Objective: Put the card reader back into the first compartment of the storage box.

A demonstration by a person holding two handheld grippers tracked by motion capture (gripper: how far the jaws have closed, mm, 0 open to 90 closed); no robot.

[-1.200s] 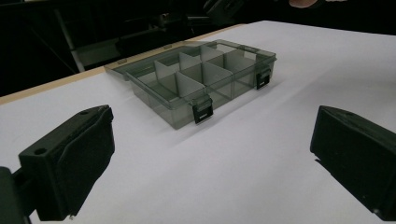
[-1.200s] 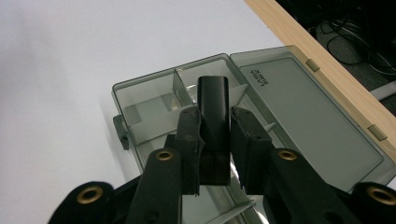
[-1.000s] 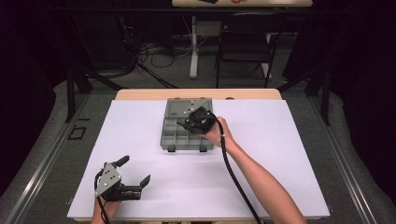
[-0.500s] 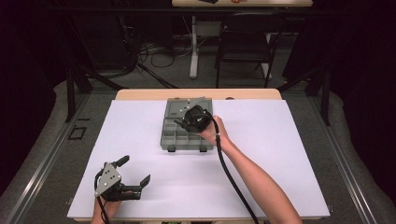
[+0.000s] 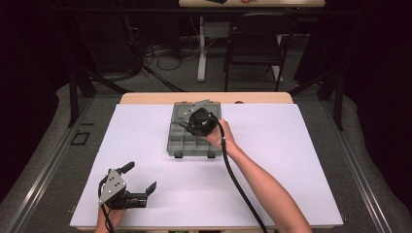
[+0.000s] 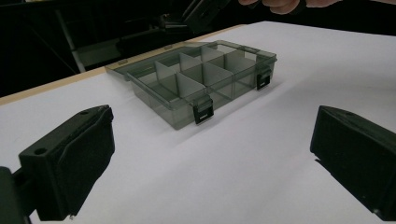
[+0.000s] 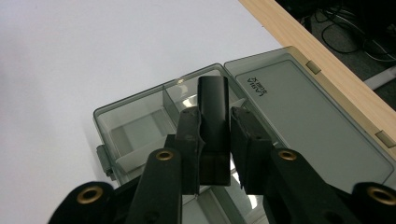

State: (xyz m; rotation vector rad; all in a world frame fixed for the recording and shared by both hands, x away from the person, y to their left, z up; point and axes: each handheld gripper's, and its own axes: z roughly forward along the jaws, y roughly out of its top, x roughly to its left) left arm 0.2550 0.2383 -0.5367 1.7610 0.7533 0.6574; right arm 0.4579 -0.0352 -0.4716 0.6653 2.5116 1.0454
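Note:
A grey see-through compartment box (image 5: 176, 141) lies at the back middle of the white table, its lid (image 7: 299, 112) folded open toward the far edge. My right gripper (image 5: 188, 124) hovers over the box (image 7: 135, 116), shut on a flat black bar (image 7: 213, 93) that sticks out past its fingertips above a back compartment. My left gripper (image 5: 142, 176) rests near the front left corner of the table, open with nothing between its jaws. In the left gripper view the left gripper (image 6: 210, 154) faces the box (image 6: 201, 74), whose two front latches hang loose.
The table is covered with a white sheet (image 5: 291, 160), with a wooden edge (image 5: 145, 98) at the back. A black cable (image 5: 238, 184) trails from the right gripper along the forearm. A chair (image 5: 257, 43) and floor cables lie beyond the table.
My right gripper has edged slightly left and back over the box with the black bar still in it. The left gripper has not moved.

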